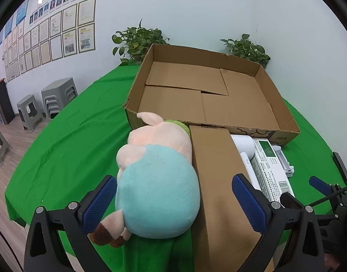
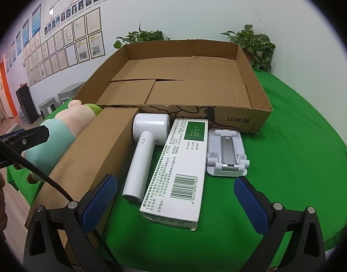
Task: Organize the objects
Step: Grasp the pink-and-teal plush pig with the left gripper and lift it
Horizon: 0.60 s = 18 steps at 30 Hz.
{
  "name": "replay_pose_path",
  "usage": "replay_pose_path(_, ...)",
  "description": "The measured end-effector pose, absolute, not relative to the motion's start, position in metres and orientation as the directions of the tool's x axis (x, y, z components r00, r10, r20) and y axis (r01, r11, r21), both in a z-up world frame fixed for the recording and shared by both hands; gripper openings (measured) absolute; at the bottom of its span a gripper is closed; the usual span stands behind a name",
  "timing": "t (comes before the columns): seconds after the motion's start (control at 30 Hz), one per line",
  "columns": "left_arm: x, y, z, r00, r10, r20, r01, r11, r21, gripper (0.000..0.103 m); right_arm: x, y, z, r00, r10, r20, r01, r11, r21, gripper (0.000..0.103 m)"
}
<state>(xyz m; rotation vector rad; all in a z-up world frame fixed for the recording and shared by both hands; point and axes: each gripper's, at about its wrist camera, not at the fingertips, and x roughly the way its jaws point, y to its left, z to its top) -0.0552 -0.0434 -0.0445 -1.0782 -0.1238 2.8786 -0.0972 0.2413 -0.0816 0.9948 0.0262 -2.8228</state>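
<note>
Cardboard tray [image 2: 239, 119] front wall: "10提/箱"; white carton [image 2: 184, 165]: barcode, Chinese print, digits unclear

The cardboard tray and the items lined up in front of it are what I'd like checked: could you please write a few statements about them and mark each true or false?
1. The cardboard tray already holds the plush toy. False: the tray holds none of the items, and the plush toy lies on the green cloth in front of it.
2. The left gripper is open around the plush toy. True.
3. The white handheld device lies between the brown box and the white carton. True.
4. The right gripper is shut on the white carton. False: it is open, and nothing is gripped.
5. The white stand lies left of the brown box. False: it lies right of the white carton.
</note>
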Motion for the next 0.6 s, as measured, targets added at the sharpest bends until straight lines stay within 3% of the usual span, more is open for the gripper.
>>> replay_pose_path(0.23,-0.057,-0.059,-0.053,-0.706,0.157,-0.69,-0.053,-0.984,-0.17,0.102,-0.098,0.231,-0.075,-0.779,-0.137,-0.612,0.184,-0.983,-0.014,0.103)
replay_pose_path(0.43,-0.065,-0.074,-0.073,-0.654,0.205,-0.729,-0.049,-0.972,-0.23,0.102,-0.085,0.208,-0.053,-0.826,-0.211,-0.522,0.343,-0.924,-0.169,0.103)
replay_pose_path(0.6,-0.074,-0.082,-0.097,-0.601,0.261,-0.755,-0.073,-0.959,-0.273,0.087,-0.077,0.19,-0.033,-0.801,-0.366,-0.474,0.505,-0.838,-0.207,0.103)
